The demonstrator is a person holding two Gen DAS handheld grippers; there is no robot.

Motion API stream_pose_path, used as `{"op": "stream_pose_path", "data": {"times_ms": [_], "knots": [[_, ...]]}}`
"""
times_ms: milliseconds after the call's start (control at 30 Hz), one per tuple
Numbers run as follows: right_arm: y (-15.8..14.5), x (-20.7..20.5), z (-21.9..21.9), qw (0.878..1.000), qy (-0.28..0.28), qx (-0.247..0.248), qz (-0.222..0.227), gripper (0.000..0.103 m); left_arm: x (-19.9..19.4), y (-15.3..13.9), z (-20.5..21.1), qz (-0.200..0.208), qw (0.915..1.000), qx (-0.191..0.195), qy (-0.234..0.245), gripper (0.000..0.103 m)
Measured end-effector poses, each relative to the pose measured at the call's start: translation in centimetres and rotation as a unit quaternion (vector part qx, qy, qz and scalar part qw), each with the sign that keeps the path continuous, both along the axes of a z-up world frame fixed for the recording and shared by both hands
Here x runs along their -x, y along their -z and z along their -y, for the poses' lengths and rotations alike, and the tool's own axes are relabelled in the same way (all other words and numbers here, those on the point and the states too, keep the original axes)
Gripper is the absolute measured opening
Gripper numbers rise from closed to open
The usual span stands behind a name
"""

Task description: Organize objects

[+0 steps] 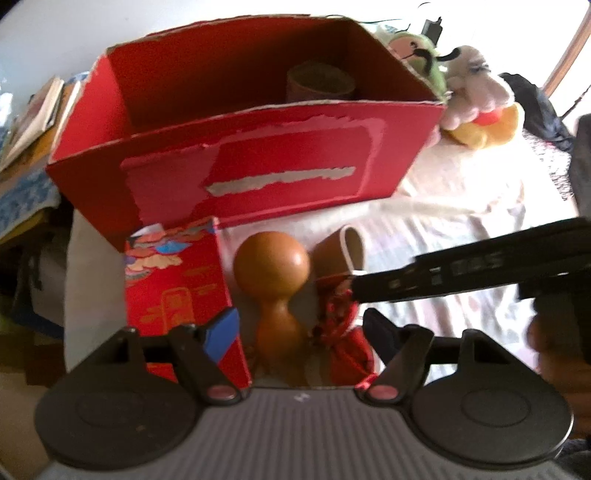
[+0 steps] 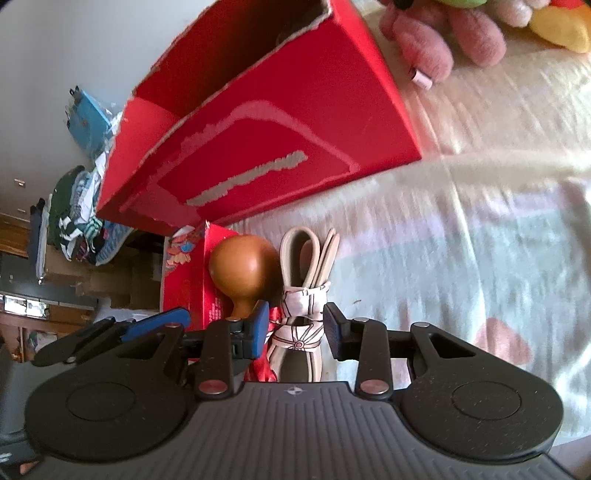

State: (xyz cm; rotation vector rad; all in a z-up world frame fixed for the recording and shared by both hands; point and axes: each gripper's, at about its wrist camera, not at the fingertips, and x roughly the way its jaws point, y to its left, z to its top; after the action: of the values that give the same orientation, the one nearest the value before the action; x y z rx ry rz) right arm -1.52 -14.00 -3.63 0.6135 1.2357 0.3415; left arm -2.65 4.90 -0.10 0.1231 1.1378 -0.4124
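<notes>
A brown gourd [image 1: 271, 266] [image 2: 240, 269] lies on the bed between a small decorated red box [image 1: 177, 280] [image 2: 184, 280] and a coiled belt [image 1: 338, 251] [image 2: 306, 251] tied with a patterned ribbon. Red tasselled cloth [image 1: 347, 347] lies by the gourd's neck. My left gripper [image 1: 301, 326] [image 2: 147, 325] is open, with its fingers either side of the gourd's narrow lower part. My right gripper [image 2: 295, 325] [image 1: 358, 284] comes in from the right, and its pads sit against both sides of the belt's tied middle.
A large open red cardboard box [image 1: 258, 173] [image 2: 277, 147] stands just behind these things, with a brown cup [image 1: 319, 81] inside at its right. Plush toys [image 1: 476, 96] [image 2: 443, 33] sit behind it. The pale bedsheet [image 1: 461, 206] [image 2: 480, 240] spreads to the right. Clutter lies left.
</notes>
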Motion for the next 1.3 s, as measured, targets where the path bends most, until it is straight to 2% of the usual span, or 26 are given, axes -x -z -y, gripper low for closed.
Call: {"op": "stream_pose_path", "data": {"times_ms": [133,567,733,833,1067,1300], "knots": [[0.3,-0.3,-0.6,1.000,-0.005,0.004,0.000,0.037,0.5,-0.1,0.3,0.000,0.9998,0.012,0.018,0.073],[1.6,-0.4,-2.0,1.000,-0.016,0.014,-0.001,0.042,0.7,0.9,1.7,-0.013,0.9987,0.014,0.047,0.065],[2.4,-0.6,-0.5,1.000,0.002,-0.022,-0.020,0.032,0.4,1.0,2.1,-0.016,0.9984,0.019,0.050,0.063],[2.3,-0.4,0.4,0.999,0.008,-0.030,-0.024,0.030,0.4,0.9,2.4,-0.015,0.9981,0.024,0.054,0.062],[1.1,0.2,1.2,1.000,0.013,0.000,0.003,0.030,0.0,1.6,4.1,-0.025,0.9967,0.028,0.072,0.059],[1.1,0.3,2.2,1.000,0.023,0.007,0.006,0.030,-0.3,3.4,6.5,-0.049,0.9942,0.030,0.091,0.052]]}}
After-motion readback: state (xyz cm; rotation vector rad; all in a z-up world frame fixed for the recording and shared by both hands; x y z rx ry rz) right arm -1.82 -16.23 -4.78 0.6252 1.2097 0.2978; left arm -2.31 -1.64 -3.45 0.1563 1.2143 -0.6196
